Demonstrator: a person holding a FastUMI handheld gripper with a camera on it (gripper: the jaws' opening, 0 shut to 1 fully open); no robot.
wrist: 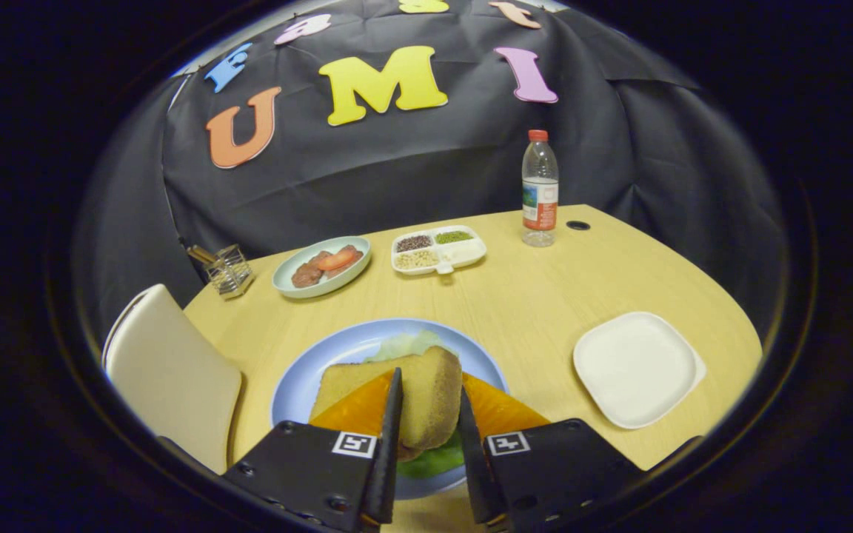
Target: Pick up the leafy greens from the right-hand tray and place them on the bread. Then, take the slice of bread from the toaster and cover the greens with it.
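Observation:
My gripper (429,381) is shut on a slice of toasted bread (426,411), which stands tilted between the two fingers just above the blue plate (297,392). Leafy greens (406,345) lie on that plate; they stick out beyond the slice and again under it near the fingers' base. A bit of brown under the held slice is mostly hidden. The cream toaster (171,374) stands left of the plate. The white square tray (634,366) to the right holds nothing.
Farther back on the wooden table (537,296) are a pale green plate with meat and tomato slices (323,265), a white divided dish of grains (437,249), a water bottle (539,189) and a small wire holder (226,270).

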